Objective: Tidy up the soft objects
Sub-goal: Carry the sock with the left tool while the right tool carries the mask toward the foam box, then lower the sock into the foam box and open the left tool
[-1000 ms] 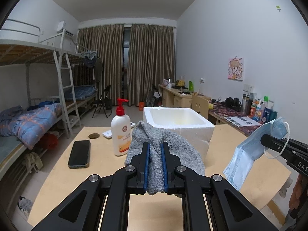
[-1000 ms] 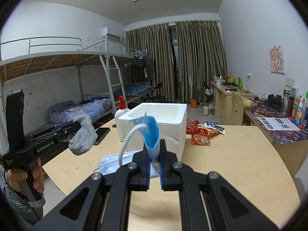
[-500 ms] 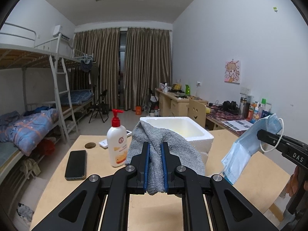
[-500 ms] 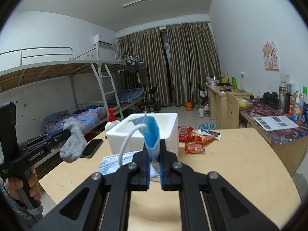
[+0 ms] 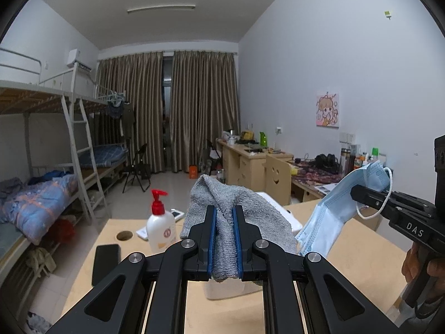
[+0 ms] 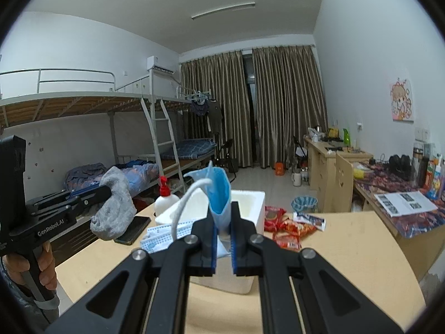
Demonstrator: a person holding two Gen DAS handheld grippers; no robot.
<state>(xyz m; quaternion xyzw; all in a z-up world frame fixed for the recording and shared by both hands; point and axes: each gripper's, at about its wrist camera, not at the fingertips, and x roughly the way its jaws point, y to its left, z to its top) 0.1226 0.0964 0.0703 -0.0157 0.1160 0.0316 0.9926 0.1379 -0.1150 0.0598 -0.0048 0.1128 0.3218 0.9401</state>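
The foam box [image 6: 251, 208] stands open-topped; the sanitizer bottle [image 6: 166, 201] and loose masks [image 6: 164, 235] crowd its left side.

Gray sock [image 5: 222, 222], blue mask [image 6: 219, 192], both aloft

A shared dorm room. Left of the brown curtains [image 5: 167, 111] stand metal bunk beds [image 6: 83, 105] with a ladder [image 5: 80, 161]; right of the curtains, wooden desks [image 5: 244, 156] line the wall below a cartoon poster [image 5: 327, 109].
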